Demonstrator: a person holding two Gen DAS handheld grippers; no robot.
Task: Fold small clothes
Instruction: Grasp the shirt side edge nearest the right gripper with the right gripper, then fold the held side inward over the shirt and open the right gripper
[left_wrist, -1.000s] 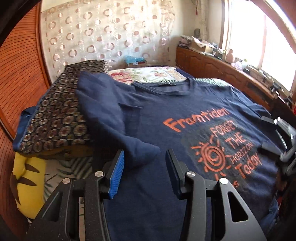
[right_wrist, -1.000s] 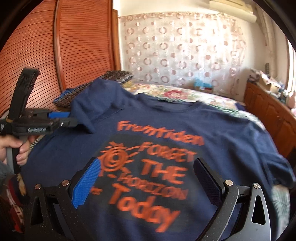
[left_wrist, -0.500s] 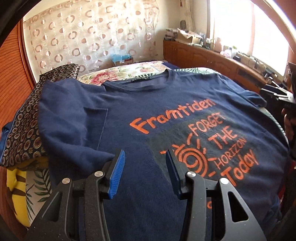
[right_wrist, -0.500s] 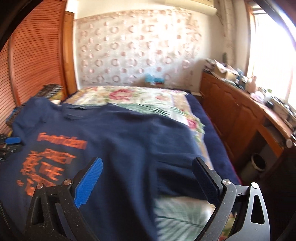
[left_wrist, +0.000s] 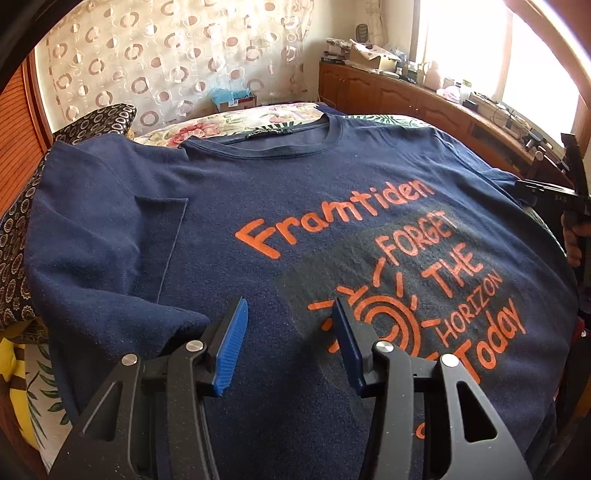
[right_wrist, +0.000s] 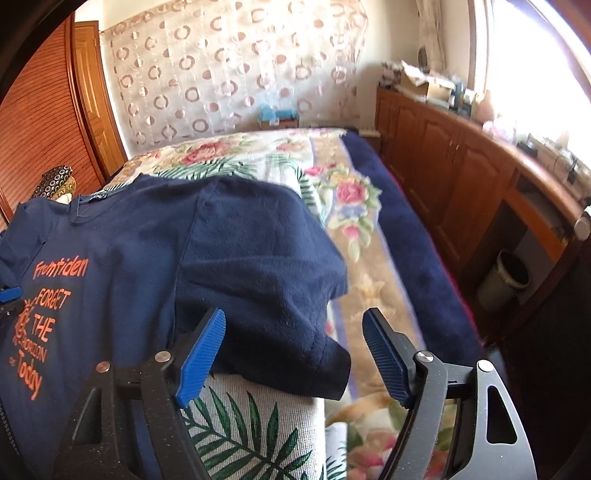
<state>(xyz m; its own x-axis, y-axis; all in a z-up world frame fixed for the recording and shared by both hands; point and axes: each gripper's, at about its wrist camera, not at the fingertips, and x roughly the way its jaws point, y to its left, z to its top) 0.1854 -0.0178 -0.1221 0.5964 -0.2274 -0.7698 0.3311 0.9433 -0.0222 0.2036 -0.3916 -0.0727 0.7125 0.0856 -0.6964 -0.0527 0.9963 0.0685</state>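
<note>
The navy T-shirt (left_wrist: 229, 206) reads "Framtiden"; "FORGET THE HORIZON Today".

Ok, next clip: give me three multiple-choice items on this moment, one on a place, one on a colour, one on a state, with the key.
1. Where does the T-shirt lie?
A. spread on the bed
B. on a hanger
C. on the floor

2. What colour is the print on the T-shirt?
A. white
B. orange
C. green

3. How does the right gripper stand?
A. clamped on the collar
B. jaws apart, the sleeve lying between them
C. shut with nothing in it

Key: A, the shirt lies face up on the floral bedspread; B, the letters and the sun drawing are orange on navy; B, both blue pads show with a gap, and the sleeve lies between them, unpinched.
</note>
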